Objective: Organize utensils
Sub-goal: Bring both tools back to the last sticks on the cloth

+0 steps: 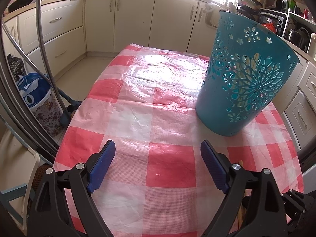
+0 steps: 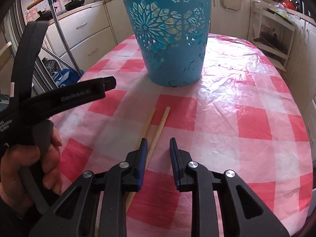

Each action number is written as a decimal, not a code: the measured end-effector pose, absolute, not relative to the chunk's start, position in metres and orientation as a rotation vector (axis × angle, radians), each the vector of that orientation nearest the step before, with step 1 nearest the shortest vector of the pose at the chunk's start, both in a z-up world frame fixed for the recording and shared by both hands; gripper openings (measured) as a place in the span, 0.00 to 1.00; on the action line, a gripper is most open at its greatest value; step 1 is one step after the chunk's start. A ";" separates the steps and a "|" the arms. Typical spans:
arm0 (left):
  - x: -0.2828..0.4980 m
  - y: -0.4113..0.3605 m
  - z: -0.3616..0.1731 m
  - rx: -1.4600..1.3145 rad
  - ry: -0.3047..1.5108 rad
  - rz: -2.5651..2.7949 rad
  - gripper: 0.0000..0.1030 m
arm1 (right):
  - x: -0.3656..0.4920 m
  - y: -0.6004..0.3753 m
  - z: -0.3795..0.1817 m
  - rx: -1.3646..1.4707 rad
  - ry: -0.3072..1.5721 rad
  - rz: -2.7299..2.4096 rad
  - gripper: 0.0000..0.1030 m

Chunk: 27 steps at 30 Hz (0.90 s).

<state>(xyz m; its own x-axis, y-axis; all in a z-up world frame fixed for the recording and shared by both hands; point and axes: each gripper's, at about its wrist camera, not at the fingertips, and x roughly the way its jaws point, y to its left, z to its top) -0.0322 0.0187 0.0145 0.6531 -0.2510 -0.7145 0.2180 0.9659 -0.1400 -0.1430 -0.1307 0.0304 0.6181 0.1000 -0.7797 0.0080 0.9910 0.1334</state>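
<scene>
A teal cut-out basket [image 2: 169,33] stands upright on the red and white checked table [image 2: 237,118]; it also shows in the left wrist view [image 1: 246,75], with pale sticks visible through its holes. Two wooden chopsticks [image 2: 158,128] lie on the cloth in front of the basket. My right gripper [image 2: 158,150] is open and empty, low over the near part of the chopsticks, one stick passing under its left finger. My left gripper [image 1: 158,154] is wide open and empty above the cloth, left of the basket. Its black body [image 2: 65,98] shows at the left of the right wrist view.
Cream kitchen cabinets [image 1: 138,19] run behind the table. A chrome chair frame [image 1: 42,39] and a blue bag [image 1: 33,92] stand off the table's left edge. A white shelf unit [image 2: 276,37] is at the right. Appliances [image 1: 276,19] crowd the right counter.
</scene>
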 end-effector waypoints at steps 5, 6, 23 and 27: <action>-0.032 0.019 0.015 -0.042 0.816 -0.266 0.82 | -0.143 -0.134 0.030 0.113 0.909 0.039 0.17; -0.032 0.019 0.015 -0.042 0.817 -0.266 0.82 | -0.143 -0.134 0.030 0.106 0.914 0.042 0.15; -0.075 -0.024 0.015 0.118 0.859 -0.367 0.85 | -0.151 -0.193 0.032 0.227 0.932 0.049 0.11; -0.085 -0.042 0.014 0.147 0.866 -0.378 0.85 | -0.154 -0.201 0.032 0.264 0.930 0.046 0.11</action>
